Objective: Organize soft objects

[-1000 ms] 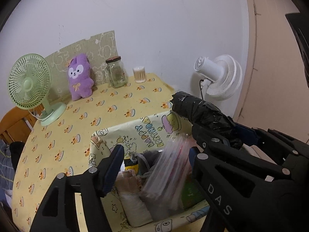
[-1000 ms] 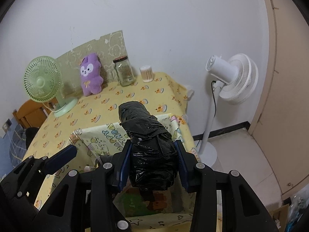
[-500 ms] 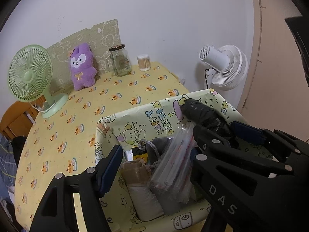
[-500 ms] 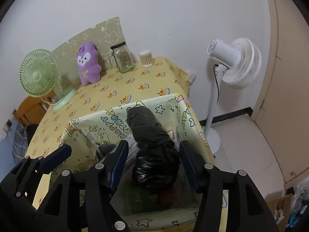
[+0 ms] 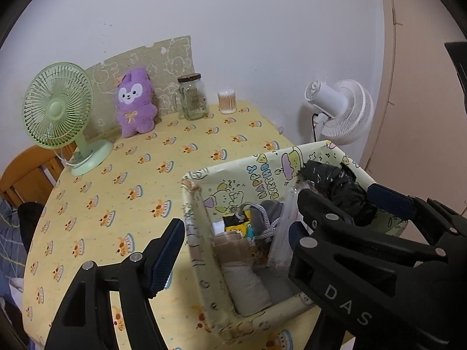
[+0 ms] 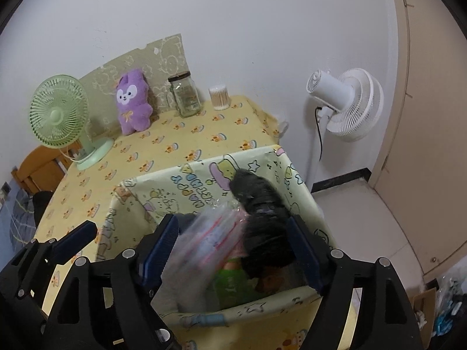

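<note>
A cartoon-printed box (image 5: 198,233) (image 6: 204,180) stands on the table's near right corner. A black plastic bundle (image 6: 262,221) (image 5: 341,192) lies in its right side. It sits between the fingers of my right gripper (image 6: 232,227), whose jaws are opening and no longer press it. A clear bag with red print (image 5: 283,230) (image 6: 210,242) stands in the box beside the right pad of my left gripper (image 5: 236,233), which is open. A beige roll (image 5: 242,271) and grey cloth (image 5: 268,213) also fill the box. A purple plush (image 5: 135,102) leans at the back wall.
A green desk fan (image 5: 58,105), a glass jar (image 5: 192,96) and a cotton-swab tub (image 5: 227,102) stand along the back of the yellow-clothed table (image 5: 116,189). A white floor fan (image 5: 341,110) stands right of the table, a wooden chair (image 5: 29,172) at its left.
The right gripper, shut on the black bundle a second ago, lowered it into the box and spread its jaws off it. Both views drew back a little from the box.
</note>
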